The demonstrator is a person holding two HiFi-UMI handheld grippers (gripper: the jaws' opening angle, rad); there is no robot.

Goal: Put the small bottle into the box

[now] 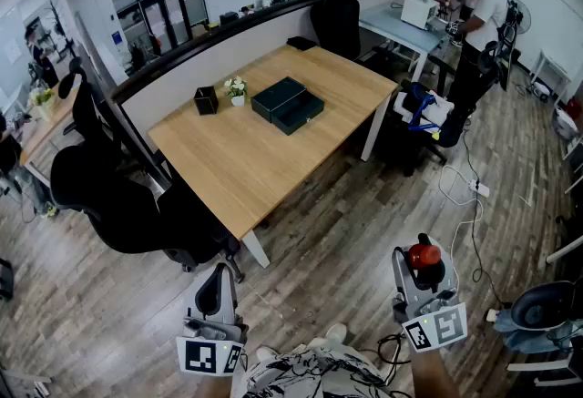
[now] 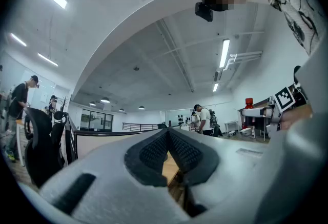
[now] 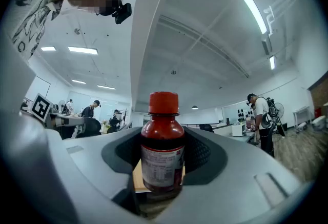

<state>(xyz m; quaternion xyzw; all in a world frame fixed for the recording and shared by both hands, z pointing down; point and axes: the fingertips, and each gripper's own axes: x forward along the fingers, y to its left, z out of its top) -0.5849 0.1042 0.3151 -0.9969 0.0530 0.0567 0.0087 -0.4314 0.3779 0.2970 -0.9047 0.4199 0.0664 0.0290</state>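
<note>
Head view: we're holding the small bottle (image 1: 423,256) upright in the right gripper (image 1: 424,274), well apart from the dark box (image 1: 288,104) on the desk (image 1: 228,168). Left gripper view: left gripper (image 2: 168,138) is sitting clenched, empty, unneeded. Right gripper view: pads (image 3: 202,156) are squeezing the bottle's label, cap up for carrying.

From the head we look steeply down over the floor (image 1: 364,205) to the table (image 1: 264,150), well off, with the left gripper (image 1: 212,294) and right gripper (image 1: 422,267) close at the bottom edge. Each gripper camera sits just behind its own jaws and tilts up at the ceiling (image 2: 154,38) — each catches the other gripper at its side. All three views share the standing person (image 1: 478,9).
</note>
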